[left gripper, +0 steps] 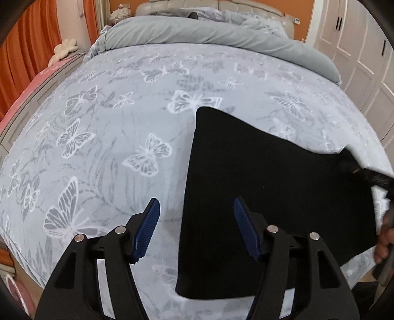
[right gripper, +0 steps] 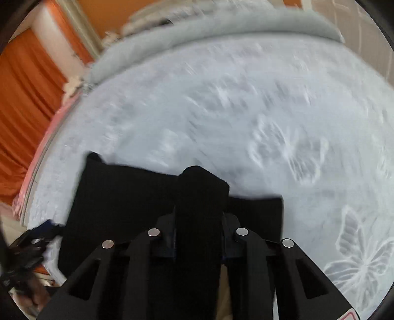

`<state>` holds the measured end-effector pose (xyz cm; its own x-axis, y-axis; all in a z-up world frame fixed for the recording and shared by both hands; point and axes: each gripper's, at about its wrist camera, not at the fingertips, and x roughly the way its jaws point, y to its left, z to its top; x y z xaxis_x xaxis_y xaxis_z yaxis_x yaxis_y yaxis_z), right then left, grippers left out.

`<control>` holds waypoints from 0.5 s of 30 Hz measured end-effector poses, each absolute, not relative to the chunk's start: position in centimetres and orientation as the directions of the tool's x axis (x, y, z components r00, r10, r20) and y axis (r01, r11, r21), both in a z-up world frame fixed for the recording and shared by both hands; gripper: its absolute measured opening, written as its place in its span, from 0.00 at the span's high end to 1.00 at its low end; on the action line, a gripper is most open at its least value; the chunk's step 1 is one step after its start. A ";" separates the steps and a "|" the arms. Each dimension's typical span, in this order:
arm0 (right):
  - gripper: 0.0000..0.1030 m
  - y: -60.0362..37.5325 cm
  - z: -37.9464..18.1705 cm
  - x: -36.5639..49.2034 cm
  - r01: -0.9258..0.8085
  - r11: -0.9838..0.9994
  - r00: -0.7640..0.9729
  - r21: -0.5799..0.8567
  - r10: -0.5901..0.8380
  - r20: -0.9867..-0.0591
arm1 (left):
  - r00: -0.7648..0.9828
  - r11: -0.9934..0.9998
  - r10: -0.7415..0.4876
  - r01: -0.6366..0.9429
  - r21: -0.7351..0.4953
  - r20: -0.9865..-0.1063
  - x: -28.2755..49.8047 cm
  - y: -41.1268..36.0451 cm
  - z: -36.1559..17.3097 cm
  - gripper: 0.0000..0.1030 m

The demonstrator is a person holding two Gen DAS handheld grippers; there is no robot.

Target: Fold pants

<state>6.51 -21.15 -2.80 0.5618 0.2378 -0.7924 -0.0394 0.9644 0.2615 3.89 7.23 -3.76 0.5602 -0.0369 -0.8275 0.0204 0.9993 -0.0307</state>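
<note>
Black fabric pants (left gripper: pixel 258 197) are spread on a butterfly-print bed (left gripper: pixel 110 123). Left gripper (left gripper: pixel 195 221) jaws are released; right gripper (right gripper: pixel 199 221) jaws are clenched on a fold at 6 o'clock.

The pants (left gripper: pixel 258 197) lie flat on the bed (left gripper: pixel 123 123), near its front edge and toward the front right corner. A rolled duvet (left gripper: pixel 209 32) lies across the far end of the bed, before the headboard (left gripper: pixel 172 5). Curtains (left gripper: pixel 29 49) hang beyond the bed's left edge, and wardrobe doors (left gripper: pixel 357 49) stand beyond its right edge.
</note>
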 end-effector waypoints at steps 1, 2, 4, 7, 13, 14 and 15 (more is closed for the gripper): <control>0.79 -20.3 -1.6 6.4 -0.078 0.970 0.590 0.232 0.233 -0.773 | 0.560 1.000 -0.027 0.017 -0.021 -0.828 3.8 7.0 -4.1 0.41; 0.78 -20.1 -1.3 6.4 -0.091 0.973 0.595 0.214 0.225 -0.772 | 0.563 1.000 -0.012 0.014 -0.005 -0.826 3.9 7.1 -4.3 0.41; 0.69 -20.9 -3.4 8.0 -0.044 0.988 0.531 0.151 0.151 -0.834 | 0.568 1.000 0.026 -0.001 0.031 -0.823 3.8 6.9 -4.5 0.41; 0.57 -22.3 -5.6 8.6 0.100 0.976 0.478 0.192 0.122 -0.870 | 0.562 0.998 0.064 -0.021 0.063 -0.824 4.2 7.2 -5.1 0.41; 0.55 -18.0 0.9 5.1 0.092 0.991 0.674 0.102 0.013 -0.739 | 0.563 0.997 0.075 -0.044 0.062 -0.823 4.3 8.3 -4.9 0.41; 0.54 -16.8 1.5 4.7 0.055 0.992 0.698 0.113 0.043 -0.715 | 0.563 0.997 0.082 -0.049 0.066 -0.822 4.2 8.4 -4.9 0.41; 0.61 -15.7 1.7 4.7 0.001 0.991 0.701 0.130 0.093 -0.707 | 0.563 0.996 0.088 -0.055 0.069 -0.821 4.2 8.7 -4.9 0.41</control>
<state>4.68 -15.66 1.68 0.7008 0.0926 -0.7073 0.0006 0.9915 0.1304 4.24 8.69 -4.92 0.5634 0.0881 -0.8215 -0.0554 0.9961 0.0688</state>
